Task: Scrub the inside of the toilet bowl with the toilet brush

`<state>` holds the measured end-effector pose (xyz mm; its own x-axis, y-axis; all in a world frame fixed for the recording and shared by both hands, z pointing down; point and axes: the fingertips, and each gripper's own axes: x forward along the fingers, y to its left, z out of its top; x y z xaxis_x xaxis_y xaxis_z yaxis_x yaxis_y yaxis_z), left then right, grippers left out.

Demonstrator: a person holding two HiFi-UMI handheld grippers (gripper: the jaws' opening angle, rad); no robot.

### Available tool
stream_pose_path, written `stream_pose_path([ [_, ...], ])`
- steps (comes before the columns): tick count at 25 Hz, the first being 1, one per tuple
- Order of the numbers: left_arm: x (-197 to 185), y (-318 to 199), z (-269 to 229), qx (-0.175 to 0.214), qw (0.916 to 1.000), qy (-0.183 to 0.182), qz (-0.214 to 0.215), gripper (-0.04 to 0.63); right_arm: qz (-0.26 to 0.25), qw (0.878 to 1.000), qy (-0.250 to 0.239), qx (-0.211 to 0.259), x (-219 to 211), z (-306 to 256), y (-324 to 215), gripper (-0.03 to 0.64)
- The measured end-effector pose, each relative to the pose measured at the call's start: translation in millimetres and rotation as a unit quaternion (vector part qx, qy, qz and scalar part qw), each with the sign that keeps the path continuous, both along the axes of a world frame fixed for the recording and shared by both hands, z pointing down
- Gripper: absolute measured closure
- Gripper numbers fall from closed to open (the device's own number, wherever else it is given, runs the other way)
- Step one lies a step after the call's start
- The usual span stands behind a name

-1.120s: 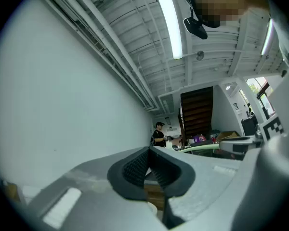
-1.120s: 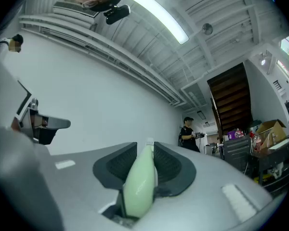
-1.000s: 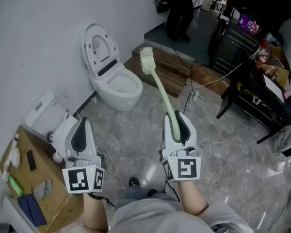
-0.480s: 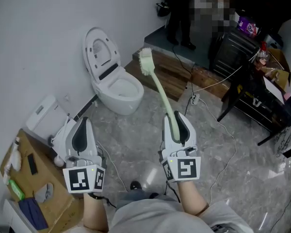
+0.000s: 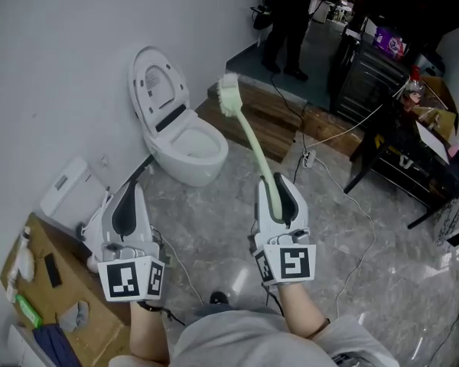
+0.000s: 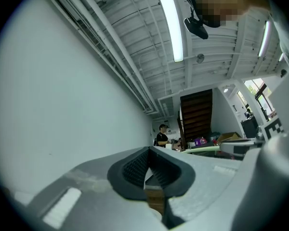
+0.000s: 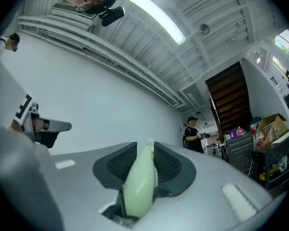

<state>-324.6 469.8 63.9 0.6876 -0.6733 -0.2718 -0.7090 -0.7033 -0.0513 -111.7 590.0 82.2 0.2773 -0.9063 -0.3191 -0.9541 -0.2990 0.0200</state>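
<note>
Green toilet brush (image 5: 248,140) handle end seemingly buried in right gripper (image 5: 278,183).

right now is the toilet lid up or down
Up. In the head view the toilet lid stands raised, leaning back toward the wall, and the bowl below it lies uncovered.

Toilet brush (image 5: 249,140) end within right claw (image 5: 278,182)

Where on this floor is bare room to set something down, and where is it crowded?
Bare marble floor lies between the toilet, the wooden step and the power strip. Another patch lies beside the black table at right. Crowded: the cardboard box at left, holding small items.
</note>
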Motion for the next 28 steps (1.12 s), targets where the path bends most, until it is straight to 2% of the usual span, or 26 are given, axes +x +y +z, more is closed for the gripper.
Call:
stream_pose_path([
  [12,25,-46,12,-0.016,0.9998,-0.005,0.013,0.591,-0.004,1.0,-0.01,-0.015,18,10,-44,0.509],
  [19,46,-96,11,-0.016,0.9998,-0.005,-0.005,0.591,-0.011,1.0,-0.009,-0.01,49,8,-98,0.509],
  [28,97,-159,-1,-0.007,0.9998,0.004,-0.02,0.591,-0.031,1.0,0.0,0.001,100,-6,-168,0.508],
])
